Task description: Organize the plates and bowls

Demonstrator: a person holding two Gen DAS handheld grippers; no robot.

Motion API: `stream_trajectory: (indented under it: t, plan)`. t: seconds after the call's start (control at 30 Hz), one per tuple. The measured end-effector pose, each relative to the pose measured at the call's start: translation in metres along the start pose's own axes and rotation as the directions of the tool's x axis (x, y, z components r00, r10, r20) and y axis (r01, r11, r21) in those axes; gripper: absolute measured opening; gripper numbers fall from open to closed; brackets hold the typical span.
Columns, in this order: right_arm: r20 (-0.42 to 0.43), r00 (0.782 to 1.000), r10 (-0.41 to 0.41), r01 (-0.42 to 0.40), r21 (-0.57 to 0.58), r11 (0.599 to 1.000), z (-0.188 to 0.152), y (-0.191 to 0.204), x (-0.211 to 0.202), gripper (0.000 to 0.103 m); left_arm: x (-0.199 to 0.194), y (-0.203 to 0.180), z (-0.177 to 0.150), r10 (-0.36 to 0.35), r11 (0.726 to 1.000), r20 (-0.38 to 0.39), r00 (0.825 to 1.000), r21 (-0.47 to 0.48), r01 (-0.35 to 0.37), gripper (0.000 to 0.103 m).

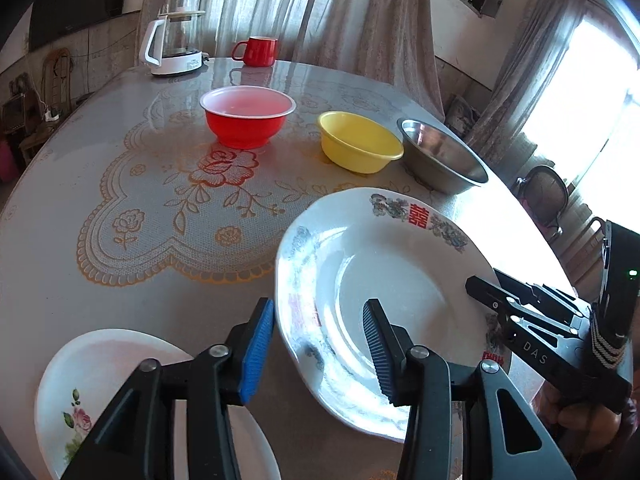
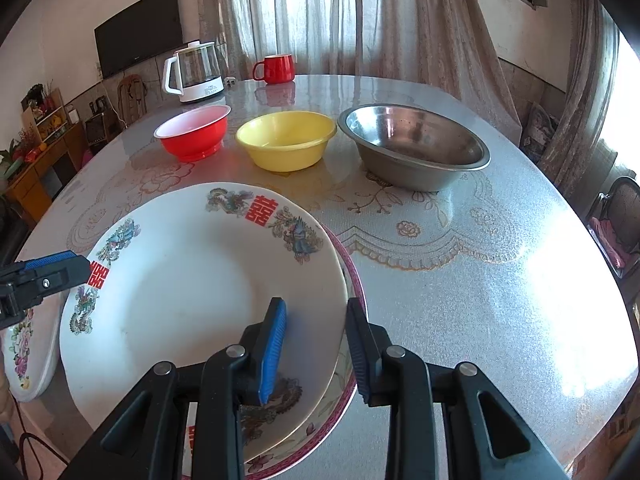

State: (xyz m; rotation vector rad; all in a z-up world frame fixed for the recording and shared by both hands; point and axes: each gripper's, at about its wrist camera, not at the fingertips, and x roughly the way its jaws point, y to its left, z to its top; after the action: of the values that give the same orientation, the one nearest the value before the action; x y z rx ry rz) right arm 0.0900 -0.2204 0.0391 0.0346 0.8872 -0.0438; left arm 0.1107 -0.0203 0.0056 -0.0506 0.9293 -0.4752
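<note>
The white plate (image 2: 192, 280) with red double-happiness marks lies atop a pink-rimmed plate (image 2: 352, 276) before the yellow bowl (image 2: 286, 144); the right gripper (image 2: 316, 344), angled downward, straddles its rim, the left gripper (image 1: 318, 344) open, pads clear.

**Plates near the front edge, bowls in a row behind**

A white plate with red double-happiness characters (image 2: 192, 280) lies atop a pink-rimmed plate (image 2: 352, 280) near the tabletop's front edge. A rose-patterned plate (image 1: 104, 384) sits separately toward the front-left. Farther back, three upright, empty bowls stand in a row: red bowl (image 2: 194, 132), yellow bowl (image 2: 286, 140), steel bowl (image 2: 414, 146) nearest the right edge.
</note>
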Motion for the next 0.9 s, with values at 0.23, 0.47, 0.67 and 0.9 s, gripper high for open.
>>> stream_trajectory:
  t: [0.23,0.47,0.67,0.9]
  plan:
    - [0.015,1.000,-0.026,0.026,-0.007,1.000,-0.003,0.002,-0.007,0.026,-0.002,-0.008,-0.003,0.016,1.000,0.007,1.000,0.014,-0.016,0.051]
    - [0.042,0.991,-0.130,0.132,-0.058,0.990,0.000,0.003,-0.008,0.022,0.004,-0.016,-0.005,0.016,0.999,0.000,1.000,0.032,-0.016,0.051]
    - [0.033,0.997,-0.074,0.075,-0.037,0.996,-0.002,-0.001,-0.008,0.025,0.002,-0.012,-0.009,0.028,0.999,0.002,1.000,0.017,-0.028,0.051]
    - [0.029,0.995,-0.099,0.101,-0.055,0.993,-0.006,0.008,-0.005,0.034,-0.009,-0.009,-0.015,0.042,0.999,0.032,0.999,0.001,-0.042,0.053]
